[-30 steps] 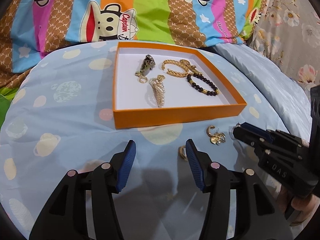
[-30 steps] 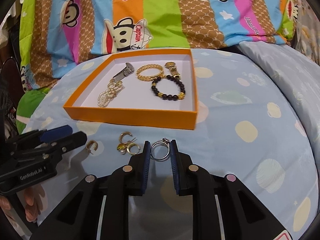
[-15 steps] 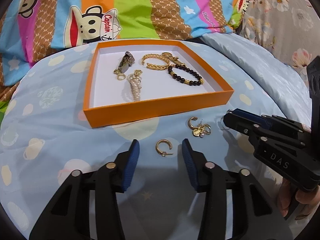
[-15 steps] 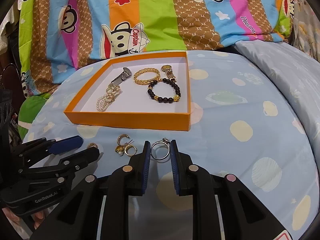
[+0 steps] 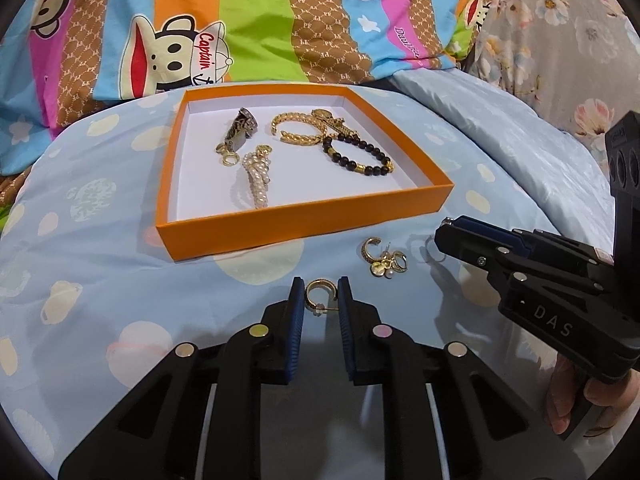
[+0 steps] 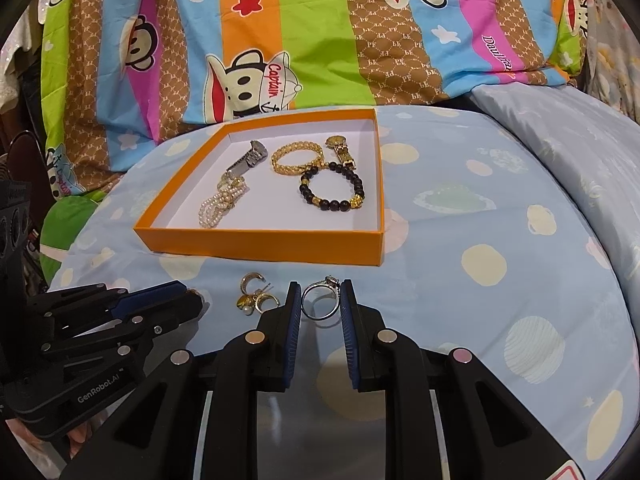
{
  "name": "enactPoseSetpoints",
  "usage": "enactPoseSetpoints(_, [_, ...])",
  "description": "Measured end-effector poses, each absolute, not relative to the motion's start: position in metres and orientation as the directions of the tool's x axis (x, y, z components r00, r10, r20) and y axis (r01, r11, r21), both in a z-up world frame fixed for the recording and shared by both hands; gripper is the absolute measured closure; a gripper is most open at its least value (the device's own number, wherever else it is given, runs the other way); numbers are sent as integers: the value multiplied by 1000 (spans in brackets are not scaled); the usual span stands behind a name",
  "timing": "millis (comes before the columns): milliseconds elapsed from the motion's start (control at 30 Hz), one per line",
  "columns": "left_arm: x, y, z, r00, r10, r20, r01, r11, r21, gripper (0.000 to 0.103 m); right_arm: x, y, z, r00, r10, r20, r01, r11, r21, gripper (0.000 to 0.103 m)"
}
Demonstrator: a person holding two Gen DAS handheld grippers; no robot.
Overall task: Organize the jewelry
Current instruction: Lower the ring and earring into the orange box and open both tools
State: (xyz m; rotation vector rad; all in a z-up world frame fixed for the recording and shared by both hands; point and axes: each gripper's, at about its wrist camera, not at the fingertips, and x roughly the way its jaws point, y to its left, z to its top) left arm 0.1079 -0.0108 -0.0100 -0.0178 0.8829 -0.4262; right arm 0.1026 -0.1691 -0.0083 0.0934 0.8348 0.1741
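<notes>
Left wrist view: left gripper has just closed, pads now pinching gold hoop at lower centre. Right gripper clamps silver ring, lower centre of its view. Earring pile lies between them; orange box holds bracelets, frame centre.

Bright, even indoor light; sharp centre, fisheye-warped dark corners.

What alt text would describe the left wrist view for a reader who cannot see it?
The left gripper is shut on a gold hoop earring lying on blue bedding. Behind it, an orange box holds bracelets; more earrings lie beside the right gripper.
</notes>
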Motion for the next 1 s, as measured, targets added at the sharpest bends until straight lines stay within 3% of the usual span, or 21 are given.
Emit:
enactPoseSetpoints(133, [113,4,13,588,-391,-708,340,914,-222,87,106,-166,5,671,238,-702,-158,971,179,85])
enactPoseSetpoints(300, [145,16,40,652,-361,-666,314,929,-196,87,136,-142,20,675,243,-696,-228,967,116,85])
enactPoseSetpoints(700, [196,14,-1,636,-293,-714,267,952,-153,86,198,-120,-11,637,275,-720,-252,957,143,84])
enactPoseSetpoints(767, [196,17,1,660,-283,-695,250,956,-152,78,198,-121,-9,659,259,-706,-240,962,130,80])
enactPoseSetpoints(833, [194,23,5,679,-284,-676,236,958,-166,54,191,-129,1,700,258,-666,-225,965,137,72])
enactPoseSetpoints(900, [191,34,12,702,-302,-645,220,953,-207,52,181,-140,12,739,251,-625,-203,968,148,60])
enactPoseSetpoints(1000, [183,52,24,736,-305,-605,181,949,-258,47,163,-157,28,769,239,-593,-180,971,159,58])
